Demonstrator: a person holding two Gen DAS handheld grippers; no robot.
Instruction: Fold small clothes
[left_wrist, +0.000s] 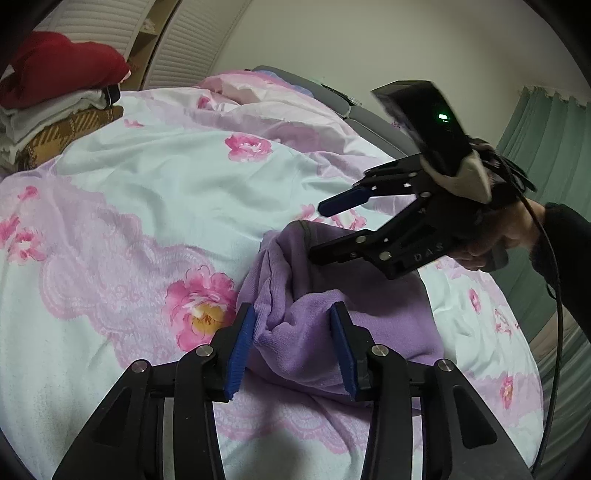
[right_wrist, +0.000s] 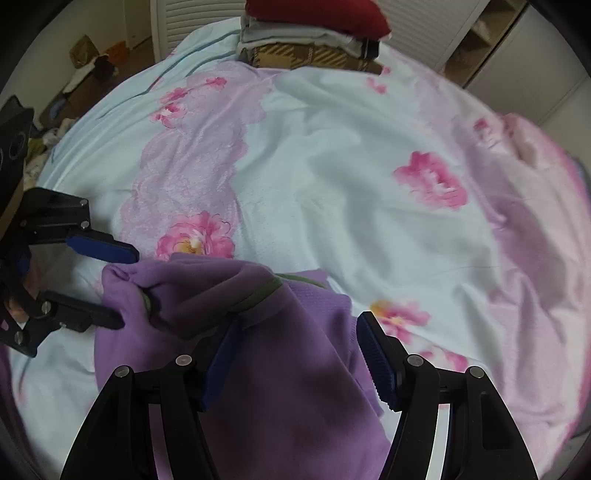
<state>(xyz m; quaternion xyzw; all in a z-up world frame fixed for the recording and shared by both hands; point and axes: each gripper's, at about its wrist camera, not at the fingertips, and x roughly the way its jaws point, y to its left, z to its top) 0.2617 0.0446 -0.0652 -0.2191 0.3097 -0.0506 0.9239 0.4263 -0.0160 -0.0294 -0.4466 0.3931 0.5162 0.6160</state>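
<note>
A purple garment (left_wrist: 306, 332) with a dark green neck trim lies bunched on the floral bedspread (left_wrist: 140, 192). My left gripper (left_wrist: 295, 347) is open, its blue pads on either side of a raised fold of the garment, not closed on it. My right gripper (left_wrist: 321, 232) is open and hovers just above the garment's far edge. In the right wrist view the garment (right_wrist: 288, 387) fills the space between the right gripper's (right_wrist: 295, 354) open jaws, and the left gripper (right_wrist: 118, 288) shows at the left, open around the garment's bunched end.
A stack of folded clothes (left_wrist: 55, 110) topped by a red item (left_wrist: 62, 66) sits at the bed's far corner; it also shows in the right wrist view (right_wrist: 314, 40). Louvred wardrobe doors (left_wrist: 192, 40) stand behind. A green curtain (left_wrist: 546, 140) hangs right. Clutter (right_wrist: 85, 74) lies on the floor.
</note>
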